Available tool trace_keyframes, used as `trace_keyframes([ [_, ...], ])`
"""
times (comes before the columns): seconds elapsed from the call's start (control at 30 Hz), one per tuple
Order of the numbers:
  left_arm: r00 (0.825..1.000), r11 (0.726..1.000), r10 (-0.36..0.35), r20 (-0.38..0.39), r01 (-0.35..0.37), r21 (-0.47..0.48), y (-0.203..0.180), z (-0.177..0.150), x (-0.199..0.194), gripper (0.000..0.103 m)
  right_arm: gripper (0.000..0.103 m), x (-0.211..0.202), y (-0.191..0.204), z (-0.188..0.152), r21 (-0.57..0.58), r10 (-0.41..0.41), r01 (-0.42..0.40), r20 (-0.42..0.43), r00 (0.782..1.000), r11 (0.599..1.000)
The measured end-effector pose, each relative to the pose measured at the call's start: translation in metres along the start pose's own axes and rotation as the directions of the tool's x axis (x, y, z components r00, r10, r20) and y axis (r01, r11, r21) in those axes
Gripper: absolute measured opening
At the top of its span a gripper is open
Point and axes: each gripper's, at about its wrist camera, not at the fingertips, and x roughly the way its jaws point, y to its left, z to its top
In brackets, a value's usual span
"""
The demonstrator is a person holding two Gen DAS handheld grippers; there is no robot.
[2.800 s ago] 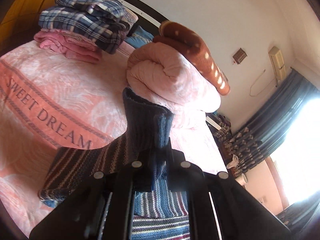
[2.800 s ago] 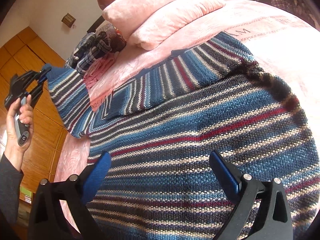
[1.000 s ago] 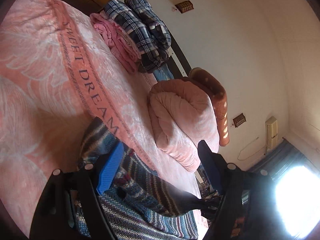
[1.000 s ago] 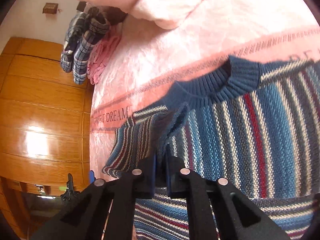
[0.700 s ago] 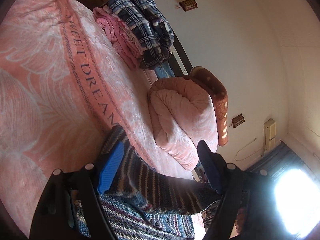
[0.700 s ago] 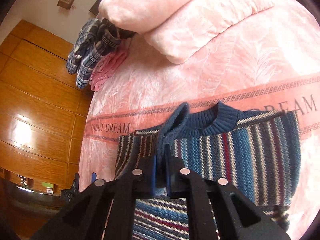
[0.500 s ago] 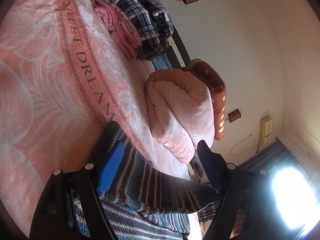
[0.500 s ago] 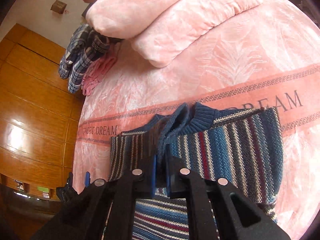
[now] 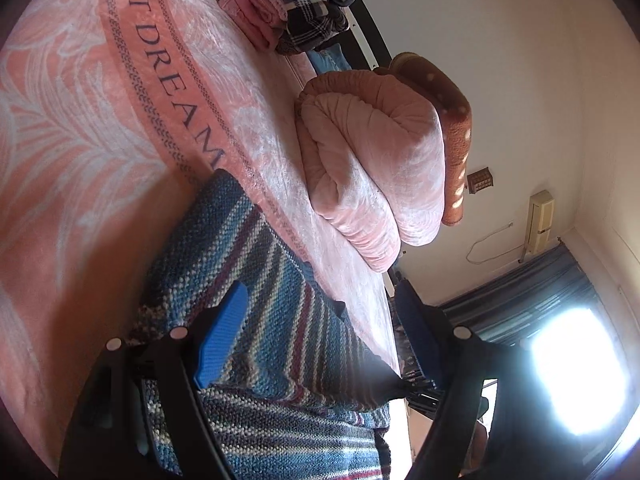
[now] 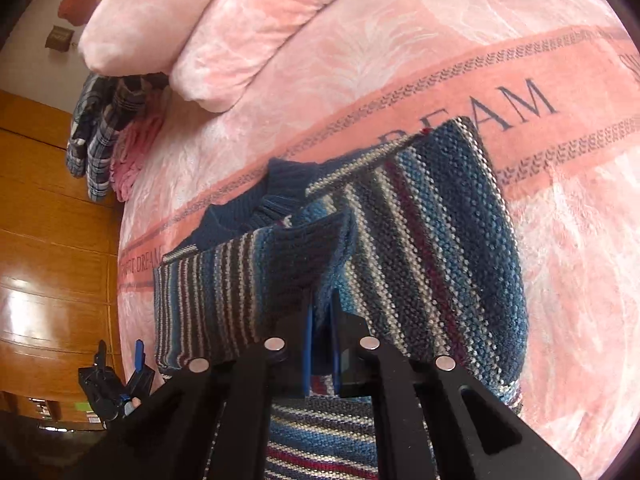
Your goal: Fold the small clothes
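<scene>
A blue, white and red striped knit sweater (image 10: 432,240) lies on the pink "SWEET DREAM" bedspread (image 10: 400,60), its dark blue collar (image 10: 256,208) toward the pillows. My right gripper (image 10: 320,320) is shut on a sleeve of the sweater, held up over the body and folded across it. In the left wrist view the same sweater (image 9: 256,272) lies under my left gripper (image 9: 320,332), which is open with nothing between its blue pads (image 9: 220,340). The left gripper (image 10: 120,354) also shows small at the bed's edge in the right wrist view.
A rolled pink quilt (image 9: 372,152) and a brown dotted pillow (image 9: 448,100) lie at the head of the bed. A stack of plaid and pink clothes (image 9: 288,4) sits beside them. Wooden wardrobe doors (image 10: 48,240) stand past the bed's edge. A bright curtained window (image 9: 572,368) glares.
The left gripper, shut on a cuff 2.8 s ago, now stands open and low over the sweater. The right gripper closed on the other sleeve and has carried it across the body.
</scene>
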Motion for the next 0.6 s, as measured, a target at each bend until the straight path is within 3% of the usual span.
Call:
trace_keyframes([
  [0.1, 0.999, 1.0, 0.021, -0.025, -0.021, 0.004, 0.001, -0.003, 0.006, 0.075, 0.014, 0.015, -0.015, -0.003, 0.016, -0.025, 0.025, -0.031, 0.999, 1.0],
  [0.17, 0.998, 1.0, 0.025, -0.058, -0.025, -0.005, 0.004, -0.005, 0.013, 0.075, 0.015, 0.013, -0.022, 0.0, 0.035, -0.031, 0.032, -0.006, 0.999, 0.999],
  [0.23, 0.996, 1.0, 0.03, -0.078, -0.031, -0.007, 0.005, -0.007, 0.018, 0.075, 0.032, 0.015, -0.025, 0.004, 0.05, -0.019, 0.02, -0.006, 1.0, 0.999],
  [0.27, 0.996, 1.0, 0.028, -0.086, -0.029, -0.002, 0.004, -0.008, 0.02, 0.075, 0.033, 0.017, -0.024, 0.006, 0.044, -0.023, 0.023, -0.013, 1.0, 0.999],
  [0.3, 0.995, 1.0, 0.03, -0.096, -0.03, 0.005, 0.003, -0.01, 0.022, 0.075, 0.033, 0.021, -0.021, 0.006, 0.021, -0.036, 0.037, -0.026, 0.999, 0.999],
  [0.37, 0.993, 0.999, 0.04, -0.11, -0.038, 0.019, 0.001, -0.012, 0.026, 0.075, 0.015, 0.031, -0.012, 0.005, -0.058, -0.12, 0.117, -0.053, 0.991, 0.991],
  [0.4, 0.992, 0.999, 0.051, -0.119, -0.048, 0.024, 0.001, -0.013, 0.028, 0.075, 0.012, 0.032, -0.011, 0.006, -0.076, -0.153, 0.148, -0.054, 0.987, 0.986],
  [0.53, 0.986, 0.997, 0.071, -0.148, -0.069, 0.019, 0.003, -0.017, 0.034, 0.075, 0.013, 0.004, -0.002, 0.005, -0.097, -0.166, 0.169, 0.043, 0.985, 0.981],
  [0.6, 0.987, 0.998, 0.064, -0.15, -0.062, 0.022, 0.001, -0.018, 0.035, 0.075, 0.013, -0.011, 0.003, 0.001, -0.091, -0.104, 0.11, 0.07, 0.992, 0.99],
])
